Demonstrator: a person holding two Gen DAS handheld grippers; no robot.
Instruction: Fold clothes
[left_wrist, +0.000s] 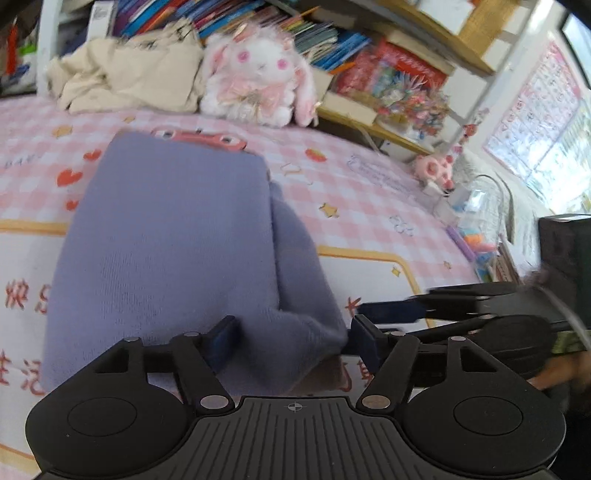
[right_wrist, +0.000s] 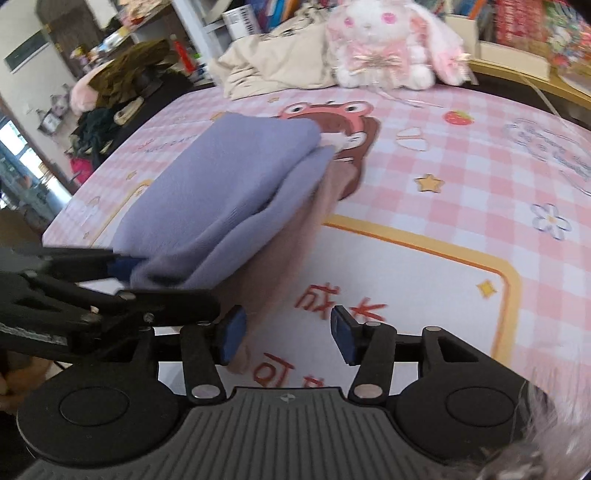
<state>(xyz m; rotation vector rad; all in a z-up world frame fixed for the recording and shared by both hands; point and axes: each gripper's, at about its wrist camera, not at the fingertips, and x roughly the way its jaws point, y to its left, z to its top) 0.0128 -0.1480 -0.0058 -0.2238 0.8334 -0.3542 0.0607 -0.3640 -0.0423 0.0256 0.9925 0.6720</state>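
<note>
A folded lavender knit garment (left_wrist: 177, 236) lies lengthwise on the pink checked bed sheet (left_wrist: 369, 206); the right wrist view shows its stacked layers (right_wrist: 229, 177). My left gripper (left_wrist: 294, 338) is open, and the garment's near end fills the gap between its blue pads. That gripper shows from the side in the right wrist view, its fingers (right_wrist: 122, 267) at the garment's near corner. My right gripper (right_wrist: 286, 334) is open over the sheet with nothing between its fingers, just right of the garment. A brownish band (right_wrist: 295, 236) runs under the garment's right edge; whether shadow or cloth, I cannot tell.
A white and pink plush rabbit (left_wrist: 258, 77) and a crumpled cream cloth (left_wrist: 129, 74) sit at the far edge of the bed. Shelves of books (left_wrist: 332, 40) stand behind. Dark clothes (right_wrist: 122, 77) are piled off the bed's left side, and small items (left_wrist: 476, 236) lie off its right.
</note>
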